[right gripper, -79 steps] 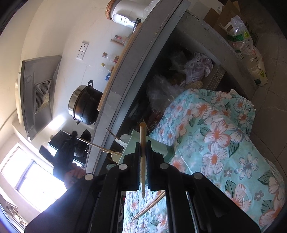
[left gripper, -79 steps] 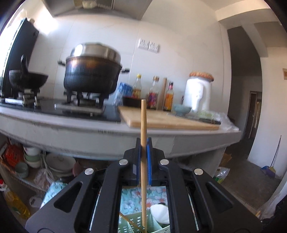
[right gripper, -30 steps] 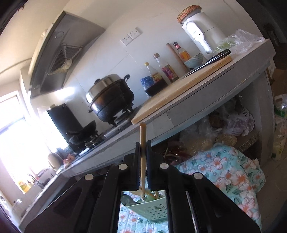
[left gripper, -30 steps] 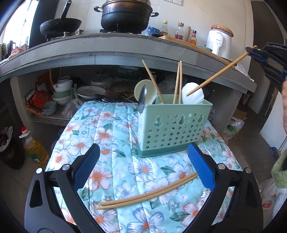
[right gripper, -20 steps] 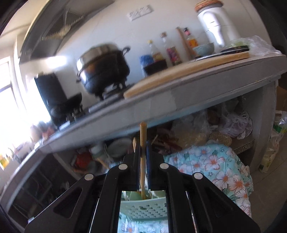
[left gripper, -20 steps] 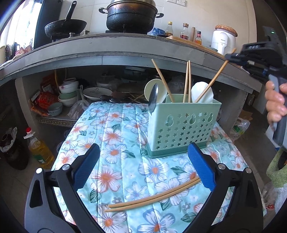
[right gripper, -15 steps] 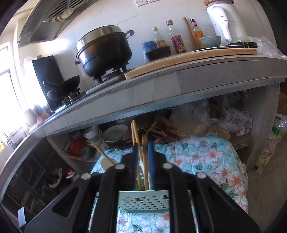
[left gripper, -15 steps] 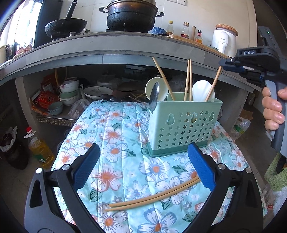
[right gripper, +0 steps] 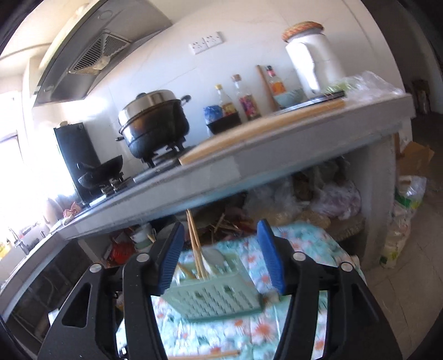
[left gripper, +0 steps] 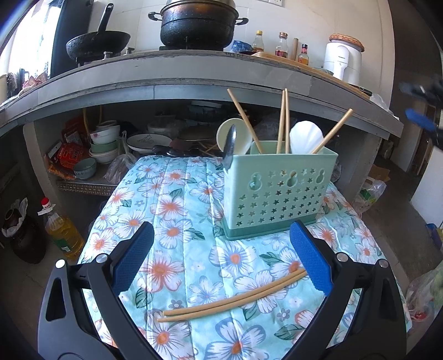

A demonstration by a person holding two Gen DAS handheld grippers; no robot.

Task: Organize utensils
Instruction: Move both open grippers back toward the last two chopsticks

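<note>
A mint green utensil holder [left gripper: 277,191] with star holes stands on the floral cloth [left gripper: 171,216]. It holds several wooden chopsticks [left gripper: 282,121], two white spoons [left gripper: 306,137] and a metal spoon [left gripper: 229,148]. Two loose chopsticks [left gripper: 235,297] lie on the cloth in front of it. My left gripper [left gripper: 221,260] is open and empty, just above the loose chopsticks. My right gripper [right gripper: 221,260] is open and empty, above the holder [right gripper: 213,296]. Its blue pad shows at the right edge of the left wrist view [left gripper: 420,121].
A grey kitchen counter [left gripper: 193,72] runs behind, with a black pot [left gripper: 198,23], a wok [left gripper: 98,45], bottles [left gripper: 281,45] and a white appliance [left gripper: 343,62]. Bowls and plates [left gripper: 106,151] sit under it. An oil bottle [left gripper: 63,229] stands on the floor at left.
My right gripper has opened and let go of its chopstick, which now leans in the holder's right compartment. The right gripper has pulled back and up. My left gripper stays open.
</note>
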